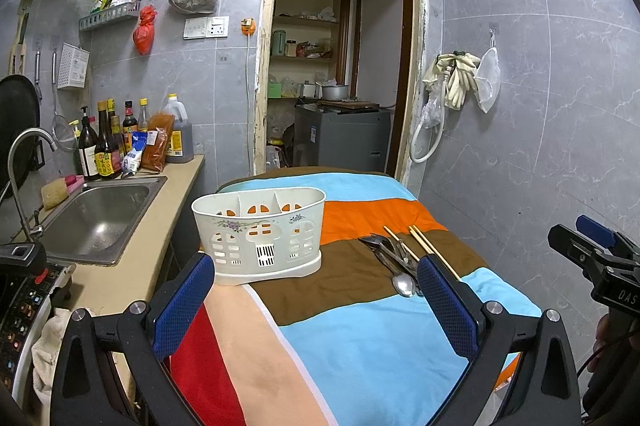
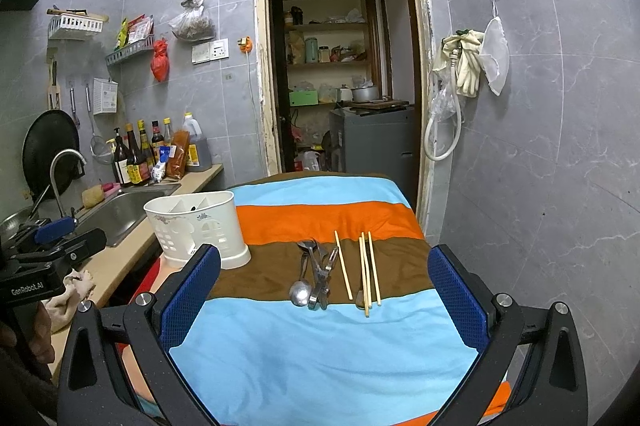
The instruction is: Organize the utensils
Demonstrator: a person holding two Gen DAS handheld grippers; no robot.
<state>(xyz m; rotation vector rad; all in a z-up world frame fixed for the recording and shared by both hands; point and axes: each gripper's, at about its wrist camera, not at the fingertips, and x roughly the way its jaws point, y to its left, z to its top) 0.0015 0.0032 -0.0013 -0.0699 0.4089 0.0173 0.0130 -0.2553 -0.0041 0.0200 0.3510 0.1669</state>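
a striped cloth [image 2: 320,346] covers the table, banded in blue, orange and brown. the white utensil caddy [image 2: 200,230] stands upright at the cloth's left edge, next to the sink [image 1: 100,214], with its divided compartments showing from above. on the brown band, well to the right of the caddy, lie the metal spoons [image 2: 308,274] in a loose heap, bowls and handles overlapping. just beside them on the right lie the wooden chopsticks [image 2: 366,272], roughly parallel, one stick set a little apart from the rest. the left gripper [image 1: 312,302] hovers above the cloth with its blue-padded jaws spread wide and nothing between them. the right gripper [image 2: 324,302] hangs likewise, jaws wide apart and holding nothing, the spoons and chopsticks framed between its fingers.
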